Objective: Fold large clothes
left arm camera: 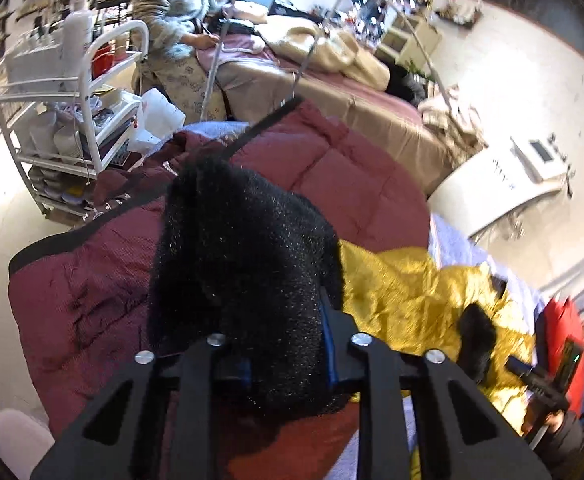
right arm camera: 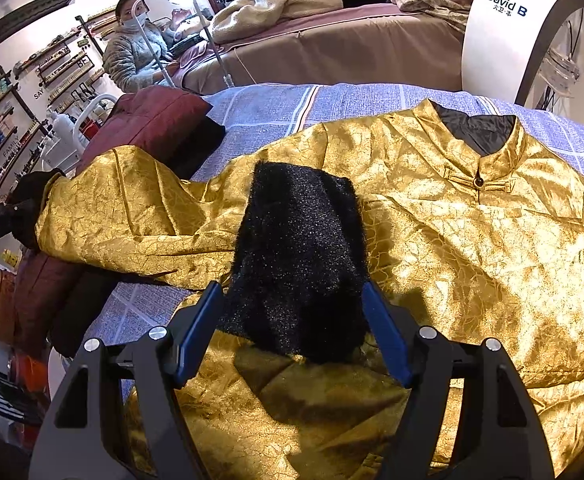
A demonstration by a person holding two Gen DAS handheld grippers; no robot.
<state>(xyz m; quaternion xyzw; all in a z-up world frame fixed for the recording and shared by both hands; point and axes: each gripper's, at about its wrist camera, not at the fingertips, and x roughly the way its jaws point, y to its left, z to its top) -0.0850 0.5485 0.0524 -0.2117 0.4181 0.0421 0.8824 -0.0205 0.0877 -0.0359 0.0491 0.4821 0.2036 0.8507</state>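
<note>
A gold satin jacket (right arm camera: 471, 248) with a black lining and black furry cuffs lies face up on a blue checked sheet (right arm camera: 276, 108). In the right wrist view my right gripper (right arm camera: 292, 320) has its blue fingers on both sides of a black furry cuff (right arm camera: 299, 256) and grips it over the jacket's front. In the left wrist view my left gripper (left arm camera: 288, 344) is shut on the other black furry cuff (left arm camera: 244, 264). The gold sleeve (left arm camera: 411, 292) runs to the right. My right gripper also shows in the left wrist view (left arm camera: 539, 380).
A maroon quilted coat (left arm camera: 323, 168) lies under and beyond my left gripper, also in the right wrist view (right arm camera: 148, 124). A white trolley (left arm camera: 68, 92) stands at the left. A second bed (right arm camera: 331, 44), a seated masked person (right arm camera: 132, 52) and a white machine (right arm camera: 511, 32) are behind.
</note>
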